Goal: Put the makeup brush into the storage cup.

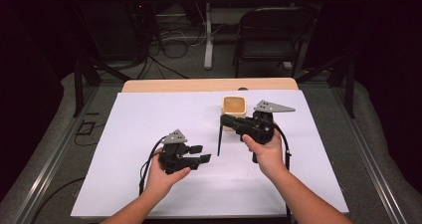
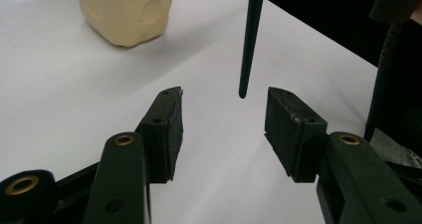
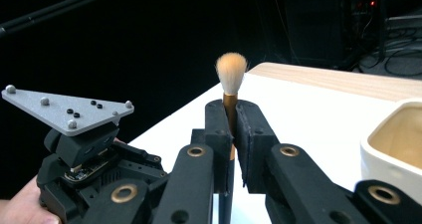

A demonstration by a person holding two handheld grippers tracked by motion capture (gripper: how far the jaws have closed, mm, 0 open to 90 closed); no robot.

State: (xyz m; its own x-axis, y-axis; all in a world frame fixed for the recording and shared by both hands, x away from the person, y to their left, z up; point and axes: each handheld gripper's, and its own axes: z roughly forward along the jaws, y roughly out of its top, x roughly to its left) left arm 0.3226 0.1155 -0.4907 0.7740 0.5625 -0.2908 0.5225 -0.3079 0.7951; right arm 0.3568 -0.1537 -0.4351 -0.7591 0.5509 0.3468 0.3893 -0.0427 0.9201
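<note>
brush [image 3: 231,79]: slim dark handle, copper-coloured ferrule, pale orange-tipped bristle tuft
state: clamped at the ferrule between the right gripper [image 3: 233,129] jaws
pose: near upright, bristles up, handle tip [image 2: 243,92] pointing down
place: over the white sheet, just beside the cream pot, between the two hands
tip: close above the sheet; contact cannot be told

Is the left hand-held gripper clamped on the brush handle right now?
No: in the left gripper view the left hand-held gripper stands open, and the brush handle's tip hangs just beyond its pads, touching neither.
</note>
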